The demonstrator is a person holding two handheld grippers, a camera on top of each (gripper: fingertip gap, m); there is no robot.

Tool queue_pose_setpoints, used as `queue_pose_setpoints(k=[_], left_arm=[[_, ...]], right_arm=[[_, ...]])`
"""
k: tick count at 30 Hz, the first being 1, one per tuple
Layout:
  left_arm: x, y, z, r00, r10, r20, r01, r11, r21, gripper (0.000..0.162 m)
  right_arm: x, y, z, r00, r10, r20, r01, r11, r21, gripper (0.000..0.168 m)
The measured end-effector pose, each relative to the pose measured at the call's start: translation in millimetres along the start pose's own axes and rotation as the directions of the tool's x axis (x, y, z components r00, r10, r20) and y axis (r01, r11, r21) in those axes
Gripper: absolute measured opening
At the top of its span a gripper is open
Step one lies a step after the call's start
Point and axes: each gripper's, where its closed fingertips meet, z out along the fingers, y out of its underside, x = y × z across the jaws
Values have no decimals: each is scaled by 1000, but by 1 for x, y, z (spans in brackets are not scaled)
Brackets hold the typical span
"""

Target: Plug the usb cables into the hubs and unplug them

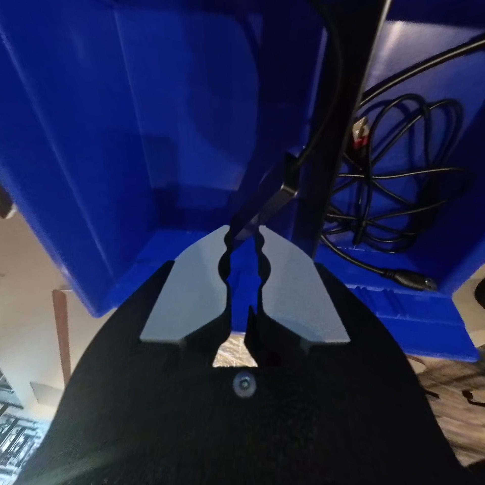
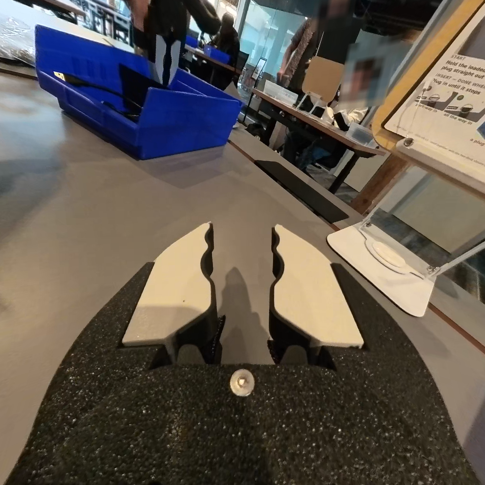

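Hub (image 1: 265, 202), a slim black bar, sits pinched at its near end between the fingertips of my left hand-held gripper (image 1: 242, 235), angled up toward 1 o'clock inside the blue bin (image 1: 131, 118). Its own black lead runs up from the far end toward 12 o'clock. Left fingers are clenched on it, only a narrow gap between them.

Usb cables (image 1: 393, 178), black and loosely coiled, lie in the bin's other compartment at 3 o'clock, past a dark divider (image 1: 325, 157). One plug (image 1: 409, 279) rests on the bin floor at 4 o'clock; a red-collared plug (image 1: 360, 133) sits at 2 o'clock by the divider.

My right hand-held gripper (image 2: 242, 231) is released, fingers spread wide with only the grey table (image 2: 91, 210) showing between them. From the right wrist view the bin (image 2: 168, 126) stands at 11 o'clock, well apart, with the left hand-held gripper (image 2: 165, 78) dipping into it from above. A clear sign stand (image 2: 380, 259) sits at 3 o'clock on the table edge.
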Motion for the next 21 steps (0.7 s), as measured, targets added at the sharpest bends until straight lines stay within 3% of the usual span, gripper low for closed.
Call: queue_pose_setpoints(k=[11, 17, 21], left_arm=[[8, 14, 15, 994, 78, -82, -84, 993, -81, 27], [2, 9, 32, 990, 136, -34, -139, 984, -111, 19], [5, 8, 30, 993, 98, -69, -104, 991, -83, 15]], right_arm=[[-1, 6, 5, 1000, -24, 0, 24, 999, -41, 37], [1, 7, 6, 1000, -28, -10, 28, 998, -50, 35], [1, 8, 7, 999, -32, -11, 31, 998, -55, 33]])
